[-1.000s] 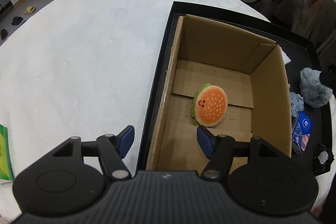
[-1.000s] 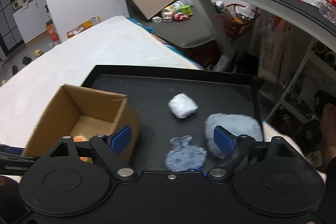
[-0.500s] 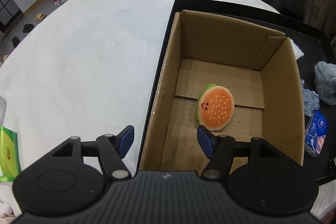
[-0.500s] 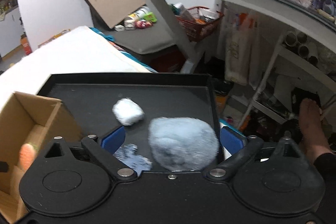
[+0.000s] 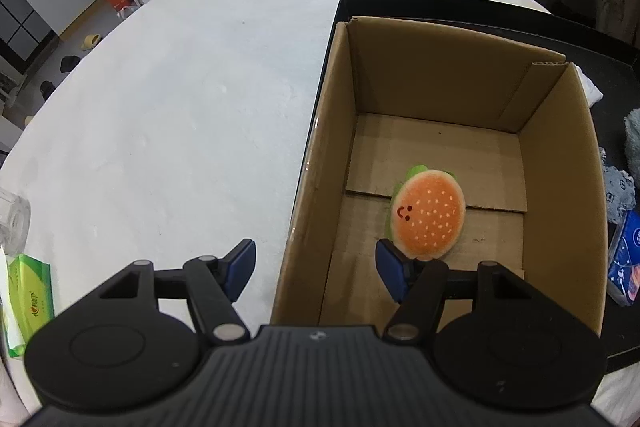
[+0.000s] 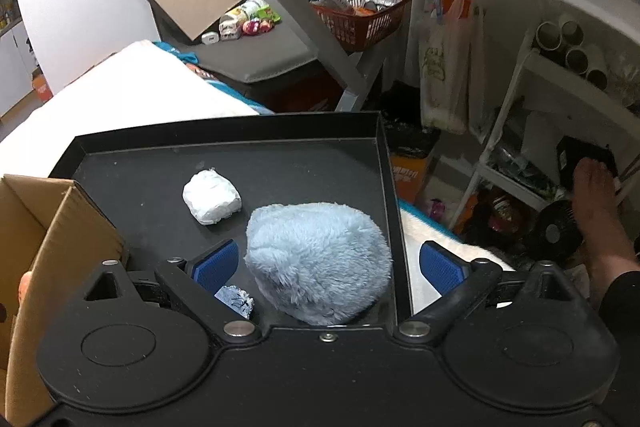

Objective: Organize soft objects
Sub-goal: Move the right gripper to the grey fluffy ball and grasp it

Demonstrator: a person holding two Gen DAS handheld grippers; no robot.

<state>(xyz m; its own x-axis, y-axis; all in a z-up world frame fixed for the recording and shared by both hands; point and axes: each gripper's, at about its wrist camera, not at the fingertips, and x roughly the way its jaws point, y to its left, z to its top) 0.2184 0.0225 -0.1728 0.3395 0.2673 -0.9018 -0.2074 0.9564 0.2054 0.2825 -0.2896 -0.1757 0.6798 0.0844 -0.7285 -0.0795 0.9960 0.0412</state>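
Fluffy blue plush between wide-apart right gripper fingers – untouched

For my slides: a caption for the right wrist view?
Open right gripper straddles a fluffy blue plush on the black tray.

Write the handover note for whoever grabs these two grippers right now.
Left gripper: jaws open, empty, straddling the near-left wall of the cardboard box.
Right gripper: jaws open wide on either side of the fluffy blue plush, pads not touching it.
Done: burger plush lies on the box floor.
Left: on the black tray beside the box remain the blue plush, a white soft bundle, a small patterned grey item and a blue tissue pack. Closing on the blue plush looks like the next step.
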